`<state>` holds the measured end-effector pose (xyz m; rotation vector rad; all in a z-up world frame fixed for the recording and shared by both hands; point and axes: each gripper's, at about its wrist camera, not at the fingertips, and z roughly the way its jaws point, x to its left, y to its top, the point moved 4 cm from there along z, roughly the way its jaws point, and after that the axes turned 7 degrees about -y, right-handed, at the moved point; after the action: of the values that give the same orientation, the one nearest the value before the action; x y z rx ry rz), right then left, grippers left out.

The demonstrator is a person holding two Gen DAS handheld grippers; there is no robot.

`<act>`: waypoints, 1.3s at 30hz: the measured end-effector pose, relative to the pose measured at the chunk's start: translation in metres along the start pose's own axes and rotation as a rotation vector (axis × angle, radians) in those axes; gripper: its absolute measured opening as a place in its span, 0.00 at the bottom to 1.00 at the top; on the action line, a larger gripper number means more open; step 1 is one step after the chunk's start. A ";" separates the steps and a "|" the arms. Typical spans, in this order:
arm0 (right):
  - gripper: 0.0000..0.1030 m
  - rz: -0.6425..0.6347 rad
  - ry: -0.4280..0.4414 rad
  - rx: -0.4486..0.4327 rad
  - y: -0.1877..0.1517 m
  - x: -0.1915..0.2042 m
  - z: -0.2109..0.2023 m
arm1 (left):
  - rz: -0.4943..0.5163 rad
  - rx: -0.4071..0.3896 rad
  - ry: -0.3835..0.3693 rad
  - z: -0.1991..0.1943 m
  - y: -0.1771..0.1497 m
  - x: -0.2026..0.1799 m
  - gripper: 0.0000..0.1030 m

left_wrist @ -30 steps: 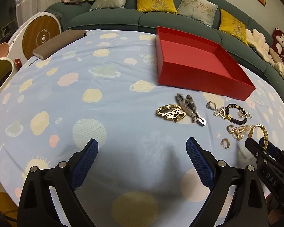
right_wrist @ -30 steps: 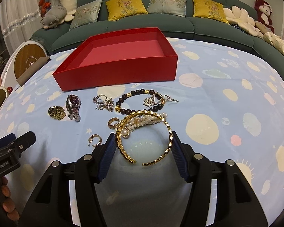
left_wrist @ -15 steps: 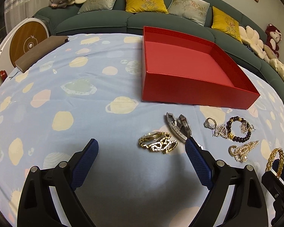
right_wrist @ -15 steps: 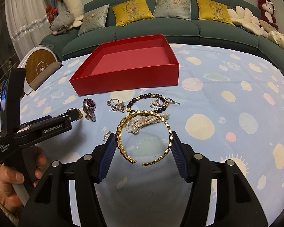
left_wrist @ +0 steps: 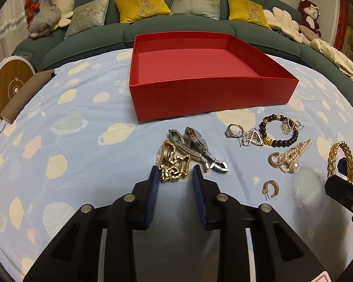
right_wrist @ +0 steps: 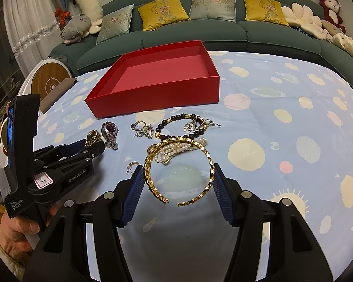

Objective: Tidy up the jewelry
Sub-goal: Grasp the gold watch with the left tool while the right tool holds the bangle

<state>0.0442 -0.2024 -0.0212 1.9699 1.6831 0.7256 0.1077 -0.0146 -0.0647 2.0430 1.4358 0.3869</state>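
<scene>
An empty red box (left_wrist: 200, 75) (right_wrist: 157, 80) stands at the back of the blue cloth. My left gripper (left_wrist: 175, 176) has narrowed around the band of a gold watch (left_wrist: 173, 162) lying on the cloth; whether the pads grip it is unclear. It shows from the side in the right wrist view (right_wrist: 91, 144). My right gripper (right_wrist: 178, 177) is shut on a gold open bangle (right_wrist: 178, 164) and holds it above the cloth. A silver watch (left_wrist: 197, 146), a dark bead bracelet (left_wrist: 278, 130), pearl piece (left_wrist: 291, 156), rings and earrings lie in front of the box.
A green sofa (right_wrist: 200, 30) with cushions and plush toys curves behind the table. A brown notebook (left_wrist: 23, 96) lies at the left edge, by a round wooden device (left_wrist: 9, 84). A gold hoop earring (left_wrist: 270, 186) lies near the front.
My left gripper moved right and forward to the gold watch and its jaws narrowed from wide open around the band. My right gripper kept the bangle held, lifted slightly.
</scene>
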 end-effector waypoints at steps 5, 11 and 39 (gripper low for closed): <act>0.54 -0.019 0.004 -0.002 -0.001 0.006 -0.001 | -0.031 -0.010 -0.012 -0.004 -0.002 0.002 0.13; 0.54 -0.017 0.003 -0.010 0.001 0.005 -0.002 | -0.088 -0.025 -0.056 -0.017 -0.005 0.003 0.12; 0.54 -0.031 0.030 -0.029 0.006 0.017 -0.009 | -0.052 -0.038 -0.035 -0.038 -0.019 -0.011 0.61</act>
<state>0.0453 -0.1864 -0.0087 1.9175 1.7071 0.7682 0.0683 -0.0087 -0.0455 1.9682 1.4467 0.3526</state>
